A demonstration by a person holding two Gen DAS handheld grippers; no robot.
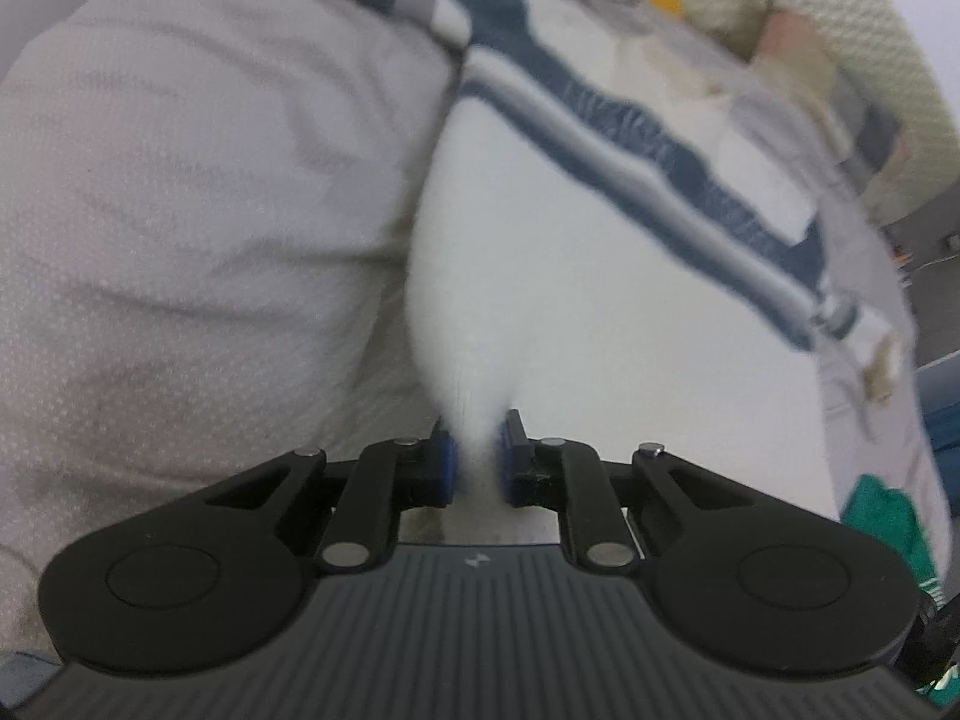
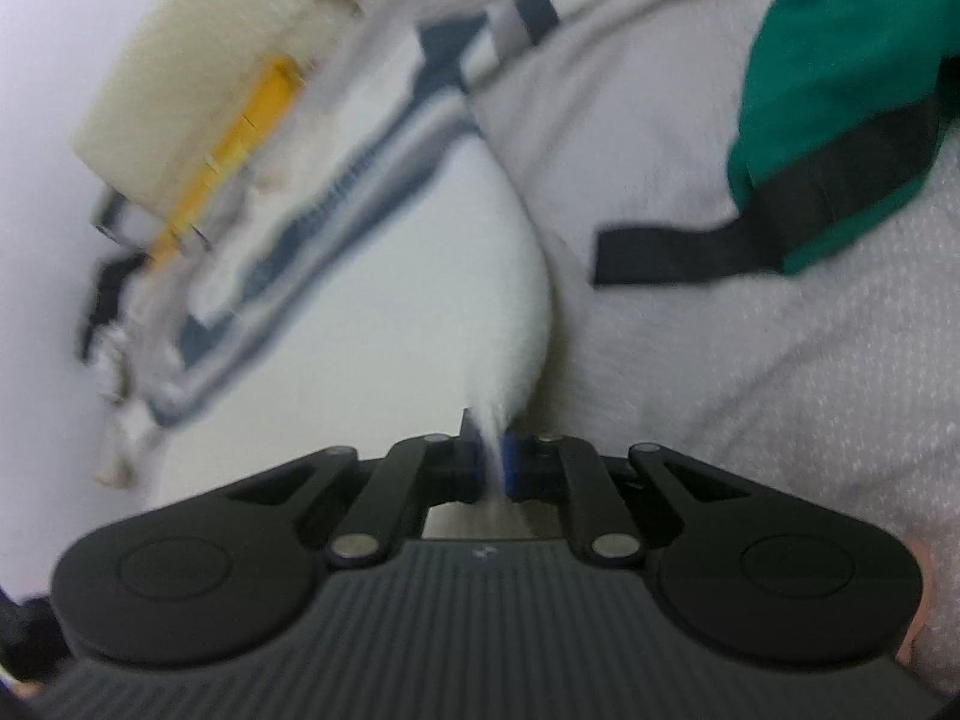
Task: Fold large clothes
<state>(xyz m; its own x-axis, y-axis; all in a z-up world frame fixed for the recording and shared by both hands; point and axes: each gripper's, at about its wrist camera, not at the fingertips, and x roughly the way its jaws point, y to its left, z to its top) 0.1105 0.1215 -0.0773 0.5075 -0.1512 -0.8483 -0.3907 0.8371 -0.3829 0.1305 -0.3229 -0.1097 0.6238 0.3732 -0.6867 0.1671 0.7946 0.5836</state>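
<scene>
White cloth with navy and grey stripes, the large garment, lies spread over a pale dotted bedsheet. The left gripper pinches a bunched fold of its white edge between blue pads. The right gripper is clamped on another part of that edge, though blur softens it. Beyond, a green garment with a black strap sits on the sheet.

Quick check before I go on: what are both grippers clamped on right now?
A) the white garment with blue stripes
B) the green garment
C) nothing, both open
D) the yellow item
A: the left gripper and the right gripper each pinch an edge of the white garment.
</scene>
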